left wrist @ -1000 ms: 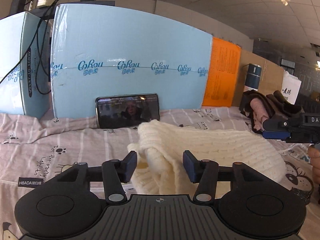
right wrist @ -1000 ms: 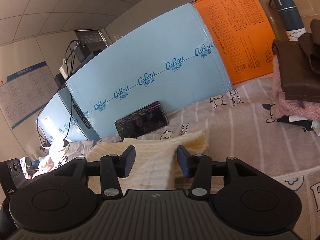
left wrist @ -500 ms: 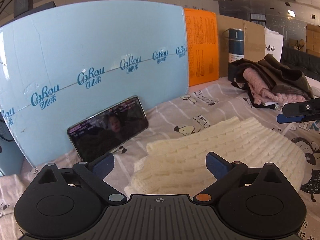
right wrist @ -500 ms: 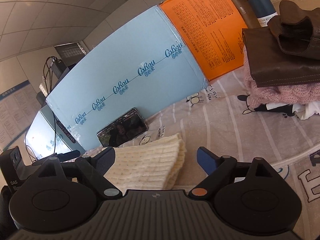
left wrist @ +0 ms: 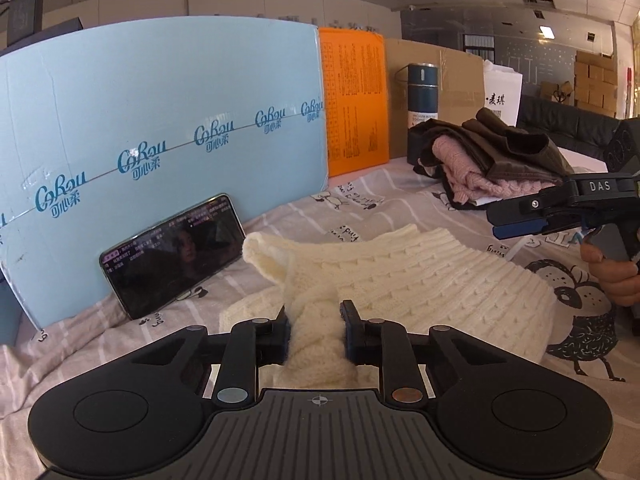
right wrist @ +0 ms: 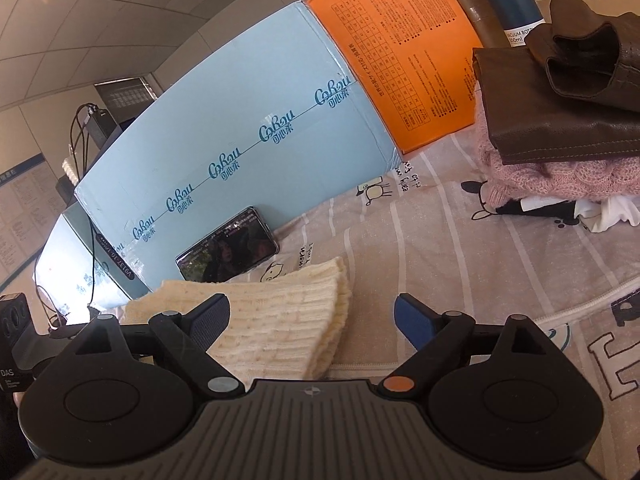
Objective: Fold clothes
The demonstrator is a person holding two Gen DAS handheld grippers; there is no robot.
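The left tongs (left wrist: 314,334) are pinching a bunched fold of the cream knit sweater (left wrist: 420,280) between their pads, the wool rising in a twisted ridge just ahead of them. The right tongs (right wrist: 312,318) are hanging spread wide above the bed (right wrist: 460,280), levelled over the sweater's folded edge (right wrist: 276,320) with nothing between the fingers; seen from the left wrist view, they (left wrist: 520,229) are reaching in sideways from the right, a hand (left wrist: 614,280) wrapping the grip below. The sweater is lying flat on the striped cartoon sheet near the middle of the bed. Beyond it a phone (left wrist: 174,254) is leaning against a pale blue carton (left wrist: 160,120), with an orange box (left wrist: 354,96) beside that. Toward the bed's far right corner a stack of clothes (left wrist: 488,160) is sitting, brown over pink, a blue flask (left wrist: 423,92) standing behind it.
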